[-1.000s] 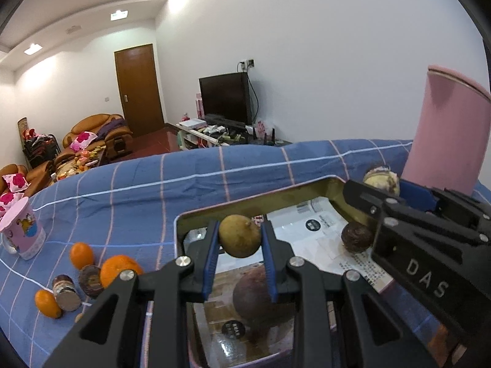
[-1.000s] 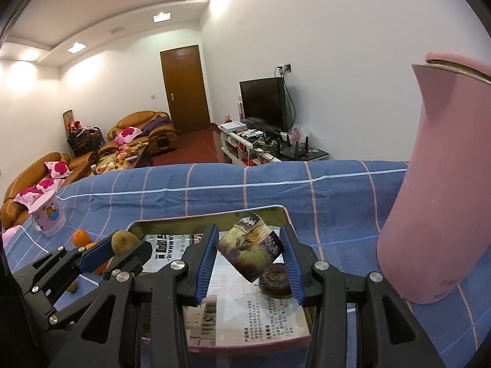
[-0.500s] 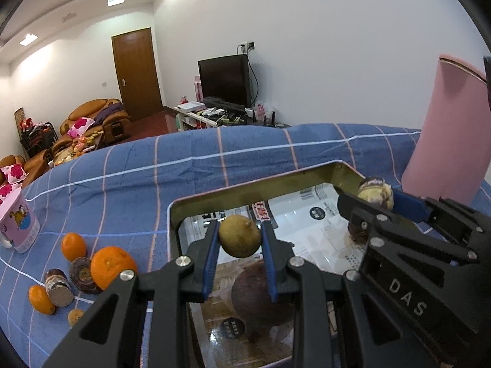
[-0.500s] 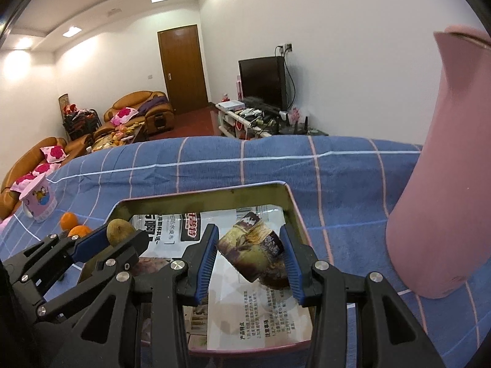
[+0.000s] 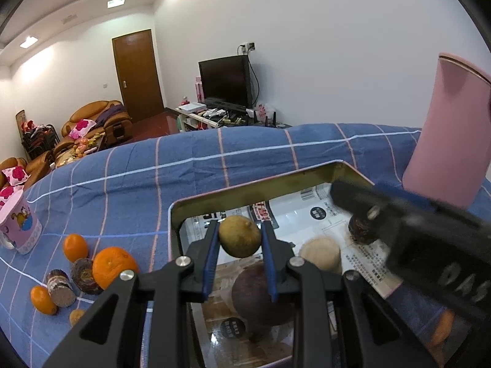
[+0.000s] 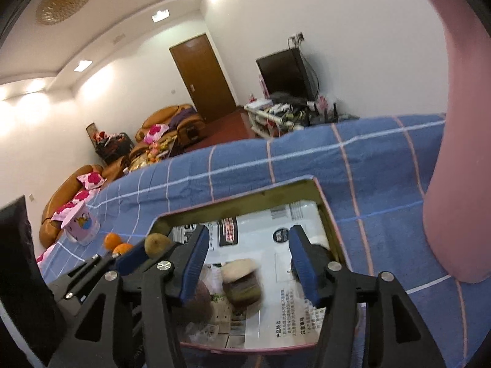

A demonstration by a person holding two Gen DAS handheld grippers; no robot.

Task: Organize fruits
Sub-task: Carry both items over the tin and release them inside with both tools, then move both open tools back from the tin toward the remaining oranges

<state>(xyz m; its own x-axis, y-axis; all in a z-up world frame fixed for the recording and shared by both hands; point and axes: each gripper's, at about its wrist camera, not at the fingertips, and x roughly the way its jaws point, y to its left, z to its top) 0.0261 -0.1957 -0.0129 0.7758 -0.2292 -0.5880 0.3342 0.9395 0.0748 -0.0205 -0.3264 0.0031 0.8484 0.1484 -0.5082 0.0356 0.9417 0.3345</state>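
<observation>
My left gripper (image 5: 240, 242) is shut on a yellow-green round fruit (image 5: 239, 235) and holds it above the metal tray (image 5: 245, 188). In the tray lie a large dark purple fruit (image 5: 260, 297), a tan cut fruit (image 5: 320, 253) and a small dark fruit (image 5: 360, 230). My right gripper (image 6: 248, 263) is open and empty above the tray (image 6: 242, 197); the tan and brown cut fruit (image 6: 241, 279) lies on the tray floor below it. The left gripper's fruit (image 6: 157, 243) shows in the right wrist view.
Several oranges (image 5: 113, 265) and small brown cut fruits (image 5: 61, 288) lie on the blue checked cloth (image 5: 129, 190) left of the tray. A pink cup (image 5: 18, 224) stands at far left. A tall pink jug (image 5: 445, 156) stands right of the tray.
My right gripper has opened and let go of the cut fruit, which now lies in the tray. The right view has tilted. My left gripper still holds its fruit.
</observation>
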